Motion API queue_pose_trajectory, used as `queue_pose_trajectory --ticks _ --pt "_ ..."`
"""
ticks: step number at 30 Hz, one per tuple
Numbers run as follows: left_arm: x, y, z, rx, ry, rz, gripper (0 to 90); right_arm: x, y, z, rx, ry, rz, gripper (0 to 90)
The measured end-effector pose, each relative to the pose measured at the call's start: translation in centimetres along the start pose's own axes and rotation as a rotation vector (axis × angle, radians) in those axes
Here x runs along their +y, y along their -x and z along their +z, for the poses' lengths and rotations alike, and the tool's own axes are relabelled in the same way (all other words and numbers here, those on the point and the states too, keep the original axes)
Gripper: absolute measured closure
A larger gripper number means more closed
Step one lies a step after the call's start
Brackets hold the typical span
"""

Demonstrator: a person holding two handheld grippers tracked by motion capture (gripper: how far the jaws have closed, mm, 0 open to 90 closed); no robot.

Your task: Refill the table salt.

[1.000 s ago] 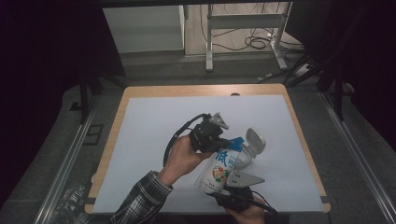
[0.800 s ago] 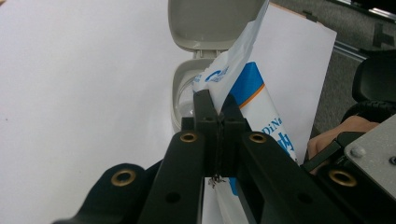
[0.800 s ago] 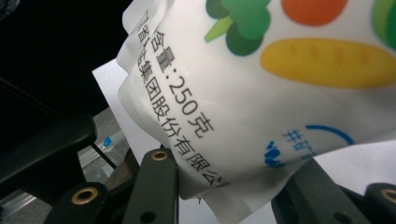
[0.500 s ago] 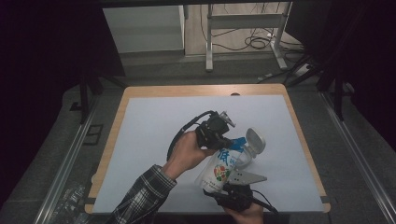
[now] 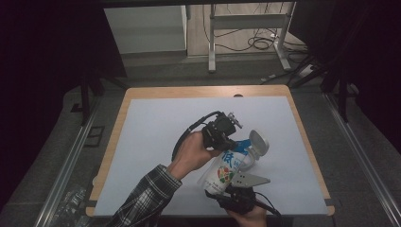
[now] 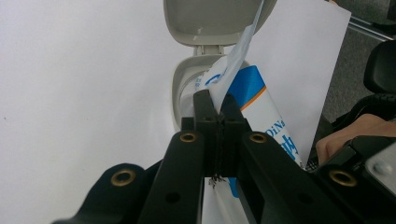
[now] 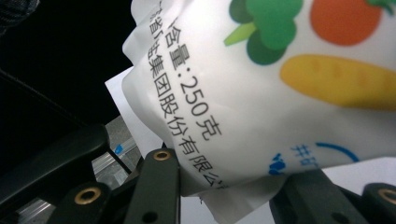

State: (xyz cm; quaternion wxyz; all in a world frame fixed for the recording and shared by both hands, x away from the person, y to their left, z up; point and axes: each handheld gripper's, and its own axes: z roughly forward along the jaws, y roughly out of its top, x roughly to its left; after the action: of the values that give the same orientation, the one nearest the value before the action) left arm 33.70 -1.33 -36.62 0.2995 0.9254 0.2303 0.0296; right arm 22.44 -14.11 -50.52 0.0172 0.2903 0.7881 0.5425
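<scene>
Plaid sleeve, dark with pale checks, lower left of high view. Grippers black; left gripper has brass-ringed screw holes; looping black cable; grey plate.

A white pouch printed with vegetables, blue bands and Chinese text lies tilted over the pale mat, bottom end toward the person. Its grey flip cap stands open, and a thin white strip rises from the mouth.

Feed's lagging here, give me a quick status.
Left tool shut on the bag's top edge. Right tool clamped on bag bottom. Grey lid flipped open. Nothing in the way.
</scene>
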Motion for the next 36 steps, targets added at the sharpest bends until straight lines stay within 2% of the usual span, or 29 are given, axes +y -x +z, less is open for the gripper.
queue_pose_trajectory --ticks 1,12,16,27,36 --pt "0.1 0.0 0.0 0.000 -0.006 0.003 89.9 0.0 -0.1 0.0 0.002 -0.001 0.006 70.7" --pt "0.5 0.1 0.3 0.008 -0.021 0.014 89.9 0.5 -0.2 -0.1 -0.010 0.010 -0.060 71.8" --pt "0.6 0.0 0.4 0.008 -0.024 0.015 89.9 0.6 -0.3 -0.1 -0.007 0.010 -0.058 72.0" --pt "0.8 -0.1 0.7 0.006 -0.039 0.013 89.9 0.9 -0.3 0.0 -0.010 0.010 -0.099 72.5" --pt "1.3 -0.4 1.0 0.004 -0.074 0.024 89.9 1.2 -0.4 0.1 -0.012 0.010 -0.106 72.7"
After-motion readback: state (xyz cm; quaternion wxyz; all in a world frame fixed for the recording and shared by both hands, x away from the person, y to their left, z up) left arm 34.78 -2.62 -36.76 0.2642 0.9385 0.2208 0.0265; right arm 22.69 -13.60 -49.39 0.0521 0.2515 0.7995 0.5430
